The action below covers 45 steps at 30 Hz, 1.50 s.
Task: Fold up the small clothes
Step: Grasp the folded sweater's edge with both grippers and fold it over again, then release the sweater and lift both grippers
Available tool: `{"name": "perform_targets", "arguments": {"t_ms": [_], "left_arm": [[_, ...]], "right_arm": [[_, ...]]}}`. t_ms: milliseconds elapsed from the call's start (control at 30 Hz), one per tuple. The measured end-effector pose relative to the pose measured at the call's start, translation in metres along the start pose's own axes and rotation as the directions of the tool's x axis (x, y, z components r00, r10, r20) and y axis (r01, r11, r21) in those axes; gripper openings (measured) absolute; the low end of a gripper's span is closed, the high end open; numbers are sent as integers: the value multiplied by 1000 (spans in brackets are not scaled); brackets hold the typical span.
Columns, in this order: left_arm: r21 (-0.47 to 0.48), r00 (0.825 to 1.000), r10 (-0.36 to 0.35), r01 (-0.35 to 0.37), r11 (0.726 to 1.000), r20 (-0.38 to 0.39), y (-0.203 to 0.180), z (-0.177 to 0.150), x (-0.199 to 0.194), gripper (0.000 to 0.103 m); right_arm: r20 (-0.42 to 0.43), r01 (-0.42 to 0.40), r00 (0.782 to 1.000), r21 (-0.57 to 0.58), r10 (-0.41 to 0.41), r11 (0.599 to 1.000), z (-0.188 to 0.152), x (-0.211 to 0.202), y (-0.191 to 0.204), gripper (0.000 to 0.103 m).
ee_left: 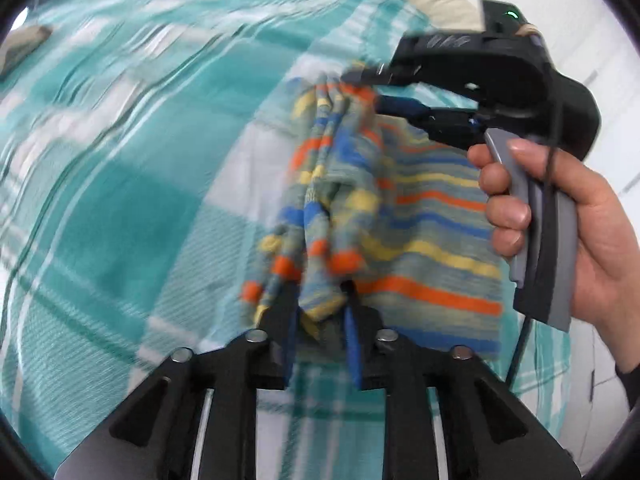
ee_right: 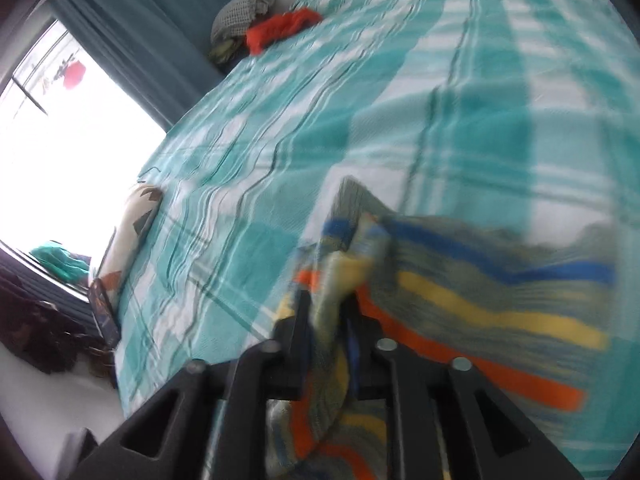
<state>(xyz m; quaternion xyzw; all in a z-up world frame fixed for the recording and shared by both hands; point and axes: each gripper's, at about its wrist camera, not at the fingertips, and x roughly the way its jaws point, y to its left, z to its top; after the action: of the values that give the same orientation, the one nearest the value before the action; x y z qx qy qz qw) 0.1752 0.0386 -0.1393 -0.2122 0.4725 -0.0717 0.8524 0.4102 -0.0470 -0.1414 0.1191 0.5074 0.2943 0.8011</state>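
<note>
A small striped garment (ee_left: 400, 216) in grey-green with orange, yellow and blue bands hangs above the teal plaid bedspread (ee_left: 120, 184). My left gripper (ee_left: 320, 300) is shut on its lower edge. My right gripper (ee_left: 362, 90), held by a hand, is shut on its upper edge, so the cloth hangs bunched between the two. In the right wrist view the right gripper (ee_right: 326, 300) pinches a fold of the same garment (ee_right: 480, 304), which spreads to the right over the bedspread (ee_right: 320, 120). Both views are motion-blurred.
A red garment (ee_right: 280, 28) and a grey bundle (ee_right: 240, 12) lie at the far end of the bed by a teal curtain (ee_right: 132, 32). A patterned pillow (ee_right: 136, 220) sits at the bed's left edge beside a bright window. White wall lies beyond the bed's right edge.
</note>
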Motion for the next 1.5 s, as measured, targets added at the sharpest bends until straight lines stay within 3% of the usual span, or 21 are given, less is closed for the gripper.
{"name": "perform_targets", "arguments": {"t_ms": [33,67,100,167,300,333,400,467,533,633,667,700,767,933,1133,1500], "left_arm": [[-16,1000,-22,22,1000,3,3,-1,-6,29],[-17,1000,-25,26,1000,11,4,-3,-14,43],[-6,1000,-12,12,1000,28,3,-3,-21,58],[33,996,9,-12,999,84,-5,-7,-35,71],[83,996,26,-34,996,88,-17,2,-26,72],[79,994,58,-65,995,90,-16,6,-17,72],[27,986,155,-157,987,64,4,25,1,63],[-46,987,161,-160,986,0,21,28,13,64],[-52,988,151,-152,987,-15,25,29,7,64],[-5,981,191,-191,982,26,22,19,-28,70],[10,980,194,-194,981,37,22,12,-40,74],[19,981,192,-193,981,41,23,7,-47,76],[41,983,179,-181,983,40,24,-4,-55,77],[79,982,190,-191,978,13,21,-36,-58,77],[77,984,181,-180,981,-3,14,-61,-66,77],[135,984,179,-178,975,7,-1,-63,-69,77]], "right_arm": [[7,-34,999,37,34,999,-2,3,-1,44],[29,-62,998,64,61,996,-6,-1,-2,49],[67,-99,993,79,94,992,-8,-9,-3,49],[123,-103,988,57,95,993,-17,-36,-5,49],[175,63,984,-106,-43,992,-53,-94,3,49],[189,101,979,-157,-71,982,-74,-110,6,49],[184,96,981,-205,-58,974,-112,-128,5,49],[88,46,996,-205,-28,978,-152,-113,-2,49],[-84,87,991,-176,-103,980,-181,-77,-18,47],[37,171,985,-168,-167,971,-200,-99,-11,45],[57,216,976,-142,-209,966,-204,-112,-5,52],[68,245,969,-126,-238,961,-207,-120,-2,65],[104,346,936,-106,-336,932,-217,-141,9,80],[147,511,856,-96,-495,854,-242,-181,28,82],[157,602,795,-96,-585,792,-259,-192,35,82],[158,643,762,-78,-628,762,-271,-200,36,82]]}}
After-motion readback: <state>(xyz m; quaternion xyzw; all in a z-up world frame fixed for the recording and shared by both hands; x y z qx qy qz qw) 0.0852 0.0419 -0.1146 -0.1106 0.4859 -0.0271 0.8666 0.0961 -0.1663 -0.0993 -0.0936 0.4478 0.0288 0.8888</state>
